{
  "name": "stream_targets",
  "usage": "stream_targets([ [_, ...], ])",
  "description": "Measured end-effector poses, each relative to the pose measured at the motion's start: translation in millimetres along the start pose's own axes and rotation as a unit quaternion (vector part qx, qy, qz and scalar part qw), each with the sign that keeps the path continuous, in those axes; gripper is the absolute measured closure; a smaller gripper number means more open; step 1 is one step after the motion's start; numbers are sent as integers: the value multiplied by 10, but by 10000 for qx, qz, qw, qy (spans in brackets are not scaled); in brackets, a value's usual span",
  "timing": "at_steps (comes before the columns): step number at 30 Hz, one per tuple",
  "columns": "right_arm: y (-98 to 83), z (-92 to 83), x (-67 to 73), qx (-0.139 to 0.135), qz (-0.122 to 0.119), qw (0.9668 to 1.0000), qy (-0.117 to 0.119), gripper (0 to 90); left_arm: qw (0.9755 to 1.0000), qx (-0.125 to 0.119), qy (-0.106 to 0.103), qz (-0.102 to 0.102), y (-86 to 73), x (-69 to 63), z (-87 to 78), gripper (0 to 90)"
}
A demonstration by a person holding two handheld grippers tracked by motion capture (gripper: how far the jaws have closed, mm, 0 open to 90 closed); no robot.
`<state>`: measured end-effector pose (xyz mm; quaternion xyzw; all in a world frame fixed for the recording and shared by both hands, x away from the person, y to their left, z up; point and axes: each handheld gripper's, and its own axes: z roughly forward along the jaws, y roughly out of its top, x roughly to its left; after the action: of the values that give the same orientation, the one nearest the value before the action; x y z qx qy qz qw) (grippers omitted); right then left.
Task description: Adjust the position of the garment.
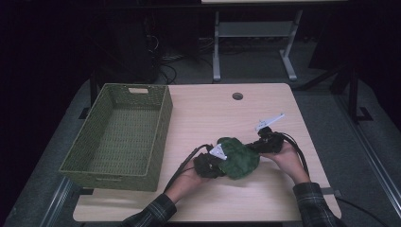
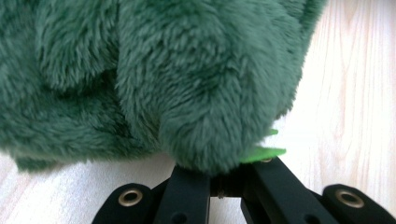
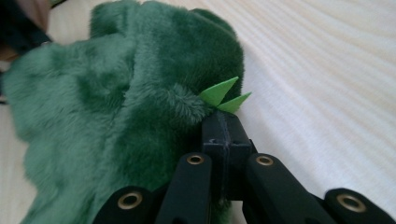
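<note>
Near right of table [image 1: 203, 113], beside empty basket [image 1: 124, 135]: green plush toy [image 1: 239, 158], pinched from left by closed left gripper [image 1: 218, 160] and from right by closed right gripper [image 1: 257, 145].

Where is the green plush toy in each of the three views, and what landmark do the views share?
High view: green plush toy lies low centre, between the left gripper and right gripper.
Left gripper view: toy covers the upper left.
Right gripper view: toy covers the left half.
Shared landmark: the light wooden table.
</note>
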<state>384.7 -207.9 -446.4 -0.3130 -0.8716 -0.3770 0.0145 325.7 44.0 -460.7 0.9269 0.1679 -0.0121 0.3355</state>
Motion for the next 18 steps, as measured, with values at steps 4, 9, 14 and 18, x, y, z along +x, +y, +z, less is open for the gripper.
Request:
stream_targets([
  [4, -67, -28, 86, 10, -31, 10000, 25, 898, 10000, 21, 34, -2, -26, 16, -31, 897],
  [9, -143, -56, 237, 57, -115, 9999, 35, 898, 9999, 12, 99, -9, -54, 48, -85, 897],
  [14, -223, -88, 357, 126, -226, 9996, 70, 898, 9999, 12, 156, -9, -70, 93, -142, 897],
  [18, -298, -106, 425, 220, -206, 9995, 72, 898, 9999, -20, 160, -41, -76, 105, -155, 897],
])
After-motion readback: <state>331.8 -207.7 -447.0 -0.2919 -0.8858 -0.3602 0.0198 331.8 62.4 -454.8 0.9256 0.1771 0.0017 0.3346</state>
